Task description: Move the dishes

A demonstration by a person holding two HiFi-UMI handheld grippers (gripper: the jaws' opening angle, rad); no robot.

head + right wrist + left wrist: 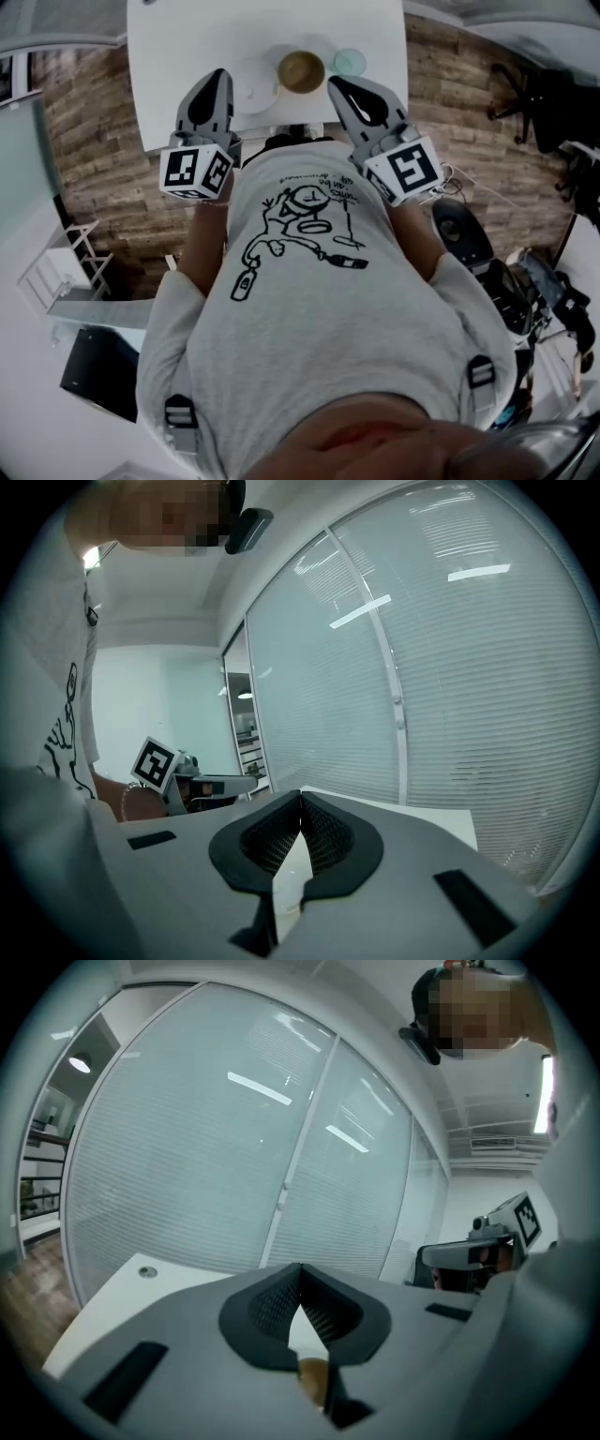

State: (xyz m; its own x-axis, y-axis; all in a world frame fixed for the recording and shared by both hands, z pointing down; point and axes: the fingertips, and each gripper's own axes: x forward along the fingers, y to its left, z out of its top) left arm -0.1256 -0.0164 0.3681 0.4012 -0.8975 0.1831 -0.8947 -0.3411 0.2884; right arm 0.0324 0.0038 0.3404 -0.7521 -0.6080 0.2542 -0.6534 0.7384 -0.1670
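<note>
Left gripper (300, 1271), right gripper (300, 799): jaws together, empty | bowl (301, 70), plate (249, 89) on table (187, 56): probably stiff, light, slippery, breakable | best hold: the rim.

The left gripper (219, 77) and right gripper (337, 86) are held out in front of the person, side by side and apart, pointing forward. Each one's jaw tips meet, apparently on nothing.
</note>
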